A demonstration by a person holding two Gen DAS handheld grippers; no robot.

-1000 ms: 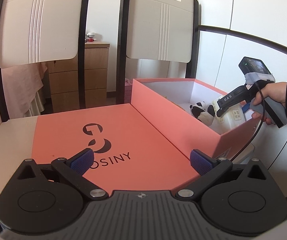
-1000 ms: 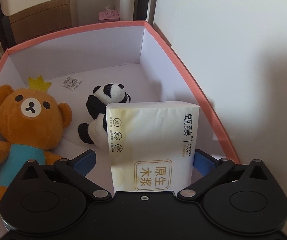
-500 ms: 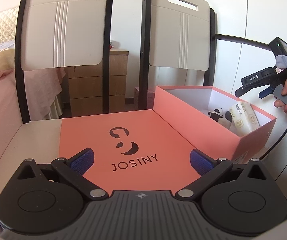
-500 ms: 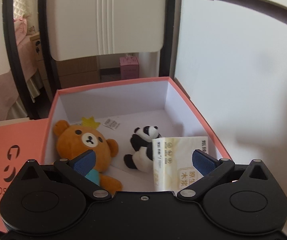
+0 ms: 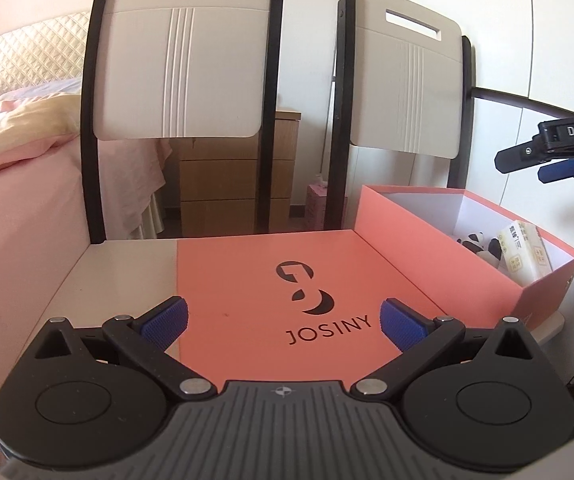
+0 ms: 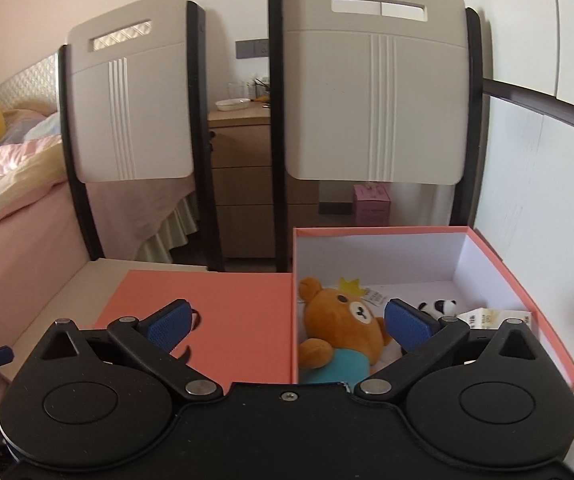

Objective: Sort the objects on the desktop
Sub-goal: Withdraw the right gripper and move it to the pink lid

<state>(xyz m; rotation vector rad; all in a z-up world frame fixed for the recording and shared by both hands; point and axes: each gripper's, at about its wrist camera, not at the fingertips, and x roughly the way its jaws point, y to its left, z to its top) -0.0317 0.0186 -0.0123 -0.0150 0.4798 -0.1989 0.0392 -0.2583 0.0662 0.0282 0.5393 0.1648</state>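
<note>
An open salmon-pink box (image 6: 483, 231) stands at the table's right end, also seen in the left wrist view (image 5: 439, 276). In it lie a brown teddy bear (image 6: 343, 328), a small panda toy (image 6: 439, 307) and a tissue pack (image 6: 495, 316), which also shows in the left wrist view (image 5: 525, 250). The box lid (image 5: 271, 280), printed JOSINY, lies flat to its left. My left gripper (image 5: 283, 318) is open and empty above the lid's near edge. My right gripper (image 6: 285, 322) is open and empty, held above and in front of the box; it shows in the left wrist view (image 5: 543, 158).
Two white chair backs (image 5: 185, 68) (image 5: 403, 88) stand close behind the table. A wooden drawer unit (image 5: 223, 184) and a bed with pink bedding (image 5: 19, 184) lie beyond. A white wall (image 6: 547, 184) runs along the right of the box.
My right gripper let go of the tissue pack, left it in the box, and drew back up. My left gripper pulled back and up from the lid.
</note>
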